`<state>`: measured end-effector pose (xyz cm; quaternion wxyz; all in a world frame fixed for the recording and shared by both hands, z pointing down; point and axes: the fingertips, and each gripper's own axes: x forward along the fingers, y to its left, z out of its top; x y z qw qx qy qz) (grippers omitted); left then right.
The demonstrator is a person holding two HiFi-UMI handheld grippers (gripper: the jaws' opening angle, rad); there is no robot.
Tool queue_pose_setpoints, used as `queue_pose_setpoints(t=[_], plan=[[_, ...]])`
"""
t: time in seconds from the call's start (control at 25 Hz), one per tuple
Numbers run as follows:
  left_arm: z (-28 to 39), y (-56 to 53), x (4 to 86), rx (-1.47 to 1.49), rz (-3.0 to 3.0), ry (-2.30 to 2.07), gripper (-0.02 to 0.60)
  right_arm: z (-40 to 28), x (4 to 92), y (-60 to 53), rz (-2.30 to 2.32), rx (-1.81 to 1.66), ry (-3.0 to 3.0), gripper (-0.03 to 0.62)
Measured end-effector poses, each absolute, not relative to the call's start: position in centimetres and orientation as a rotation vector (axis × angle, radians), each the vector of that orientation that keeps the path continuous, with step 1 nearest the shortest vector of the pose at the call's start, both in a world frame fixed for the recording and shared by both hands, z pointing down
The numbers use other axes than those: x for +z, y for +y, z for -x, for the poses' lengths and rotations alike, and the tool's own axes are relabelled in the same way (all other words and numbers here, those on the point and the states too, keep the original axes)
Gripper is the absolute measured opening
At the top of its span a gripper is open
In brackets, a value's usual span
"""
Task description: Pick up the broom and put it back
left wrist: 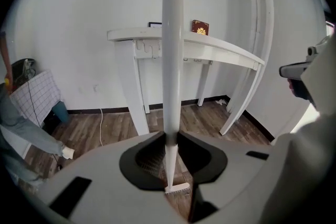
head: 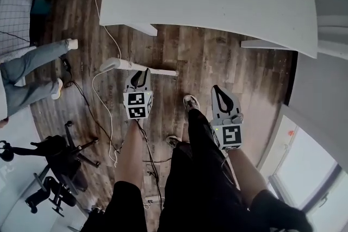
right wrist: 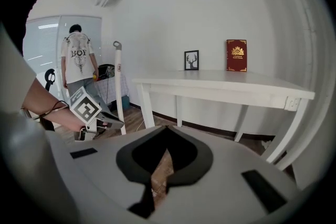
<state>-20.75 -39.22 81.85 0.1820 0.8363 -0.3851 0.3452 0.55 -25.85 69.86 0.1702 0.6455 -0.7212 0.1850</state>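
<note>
Standing nearly upright over the brown plank floor (left wrist: 105,128), the white long-handled broom (left wrist: 172,60) has its pole clenched between the fingers of the left gripper (left wrist: 170,136), in front of the white bench (left wrist: 220,47). The right gripper (right wrist: 167,131) hangs alongside, fingers clenched together on nothing.

1. Above the left gripper (left wrist: 171,135), the handle of the broom (left wrist: 171,60) runs off the top edge; the gripper's body partly covers its head.
2. Beyond the right gripper (right wrist: 167,126), the print on the red book (right wrist: 235,55) standing on the desk (right wrist: 226,82) is too small to read.
3. Left of the left gripper, a person (left wrist: 23,131) is cut off.
</note>
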Motion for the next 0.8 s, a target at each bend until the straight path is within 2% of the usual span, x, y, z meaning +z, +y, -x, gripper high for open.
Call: queue_pose_setpoints(t=[0.36, 0.8], plan=[[16.4, -45.1, 83.5, 0.957, -2.387, -1.042, 0.075, -2.2, 70.2, -27.3, -1.823, 0.536, -2.051, 0.021], [15.5, -46.6, 84.0, 0.940, -2.392, -1.098, 0.078, -3.3, 69.8, -29.7, -1.823, 0.551, -2.070, 0.021]])
